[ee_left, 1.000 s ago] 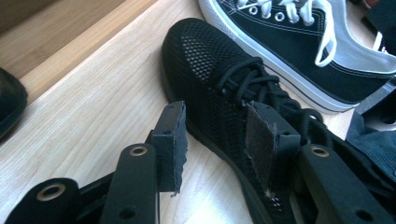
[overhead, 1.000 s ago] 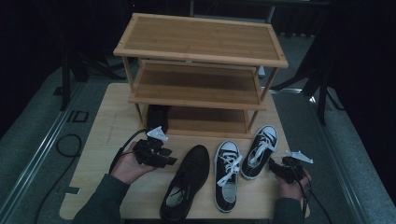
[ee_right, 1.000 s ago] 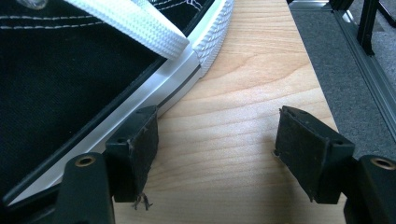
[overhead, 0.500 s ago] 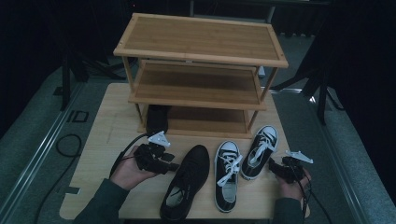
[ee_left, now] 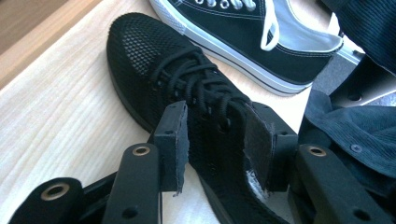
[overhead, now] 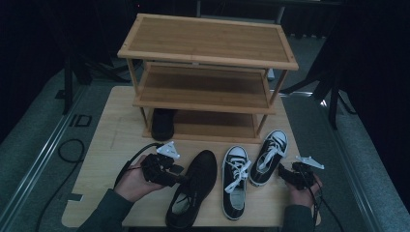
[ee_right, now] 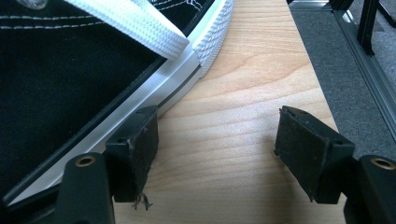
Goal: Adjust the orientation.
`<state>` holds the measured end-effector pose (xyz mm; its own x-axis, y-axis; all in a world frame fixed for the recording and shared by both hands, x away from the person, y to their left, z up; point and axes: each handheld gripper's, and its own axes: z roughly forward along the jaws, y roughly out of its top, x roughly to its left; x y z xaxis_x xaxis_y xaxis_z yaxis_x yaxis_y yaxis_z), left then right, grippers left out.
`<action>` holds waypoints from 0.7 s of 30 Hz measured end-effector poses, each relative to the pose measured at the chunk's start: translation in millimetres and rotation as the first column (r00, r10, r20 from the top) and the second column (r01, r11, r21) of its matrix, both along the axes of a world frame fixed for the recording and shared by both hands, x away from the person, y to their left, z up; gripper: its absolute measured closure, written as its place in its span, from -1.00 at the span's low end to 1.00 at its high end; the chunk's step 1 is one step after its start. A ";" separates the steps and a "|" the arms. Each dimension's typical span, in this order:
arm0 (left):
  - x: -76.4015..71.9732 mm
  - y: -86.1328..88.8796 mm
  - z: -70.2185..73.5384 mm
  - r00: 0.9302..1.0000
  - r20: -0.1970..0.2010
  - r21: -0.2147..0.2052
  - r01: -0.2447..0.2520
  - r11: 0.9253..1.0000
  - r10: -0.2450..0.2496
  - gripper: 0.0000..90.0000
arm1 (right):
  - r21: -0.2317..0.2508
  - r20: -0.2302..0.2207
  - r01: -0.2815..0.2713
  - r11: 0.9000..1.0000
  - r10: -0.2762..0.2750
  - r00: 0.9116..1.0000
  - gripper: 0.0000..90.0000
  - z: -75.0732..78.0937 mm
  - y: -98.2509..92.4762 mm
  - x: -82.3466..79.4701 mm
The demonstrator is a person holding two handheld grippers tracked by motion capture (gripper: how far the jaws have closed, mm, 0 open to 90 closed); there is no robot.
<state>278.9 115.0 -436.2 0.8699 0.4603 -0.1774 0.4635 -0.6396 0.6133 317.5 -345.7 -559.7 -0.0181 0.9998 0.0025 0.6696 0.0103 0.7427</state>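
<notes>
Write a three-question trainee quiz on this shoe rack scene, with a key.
1. True or false: the left claw straddles the black mesh shoe near its laces.
2. How many shoes lie on the table in front of the shoe rack?
3. Which is nearest the right claw? A) black shoe on the bottom shelf B) canvas sneaker's white sole C) rack's top shelf

Key: 1 true; 2 three; 3 B

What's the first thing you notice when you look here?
A big wooden shoe rack stands at the back of the table. In front of it lie an all-black shoe and two black-and-white sneakers. The left gripper has its jaws around the black shoe's side.
</notes>
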 end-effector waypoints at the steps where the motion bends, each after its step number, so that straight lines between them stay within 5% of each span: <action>1: -1.7 -1.5 -0.6 1.000 -0.002 0.007 0.004 1.000 -0.004 0.33 | 0.000 0.000 0.000 1.000 0.000 1.000 -0.34 0.0 0.0 0.0; 7: -7.1 -9.3 -8.8 1.000 -0.002 0.095 0.002 0.995 -0.001 0.52 | 0.000 0.000 0.000 1.000 0.000 1.000 -0.34 0.0 0.0 0.0; 10: -5.1 -9.5 -11.3 1.000 -0.022 0.100 -0.016 0.995 0.018 0.54 | 0.000 0.000 0.000 1.000 0.000 1.000 -0.34 0.0 0.0 0.0; 15: -6.2 -14.9 -12.3 0.999 0.014 0.183 -0.045 0.982 0.044 0.59 | 0.000 0.000 0.000 1.000 0.000 1.000 -0.34 0.0 0.0 0.0; 18: -5.9 -14.8 -12.6 0.999 0.002 0.181 -0.035 0.983 0.035 0.75 | 0.000 0.000 0.000 1.000 0.000 1.000 -0.34 0.0 0.0 0.0; 21: -6.7 -15.1 -10.7 0.999 0.032 0.204 -0.045 0.978 0.039 0.88 | 0.000 0.000 0.000 1.000 0.000 1.000 -0.34 0.0 0.0 0.0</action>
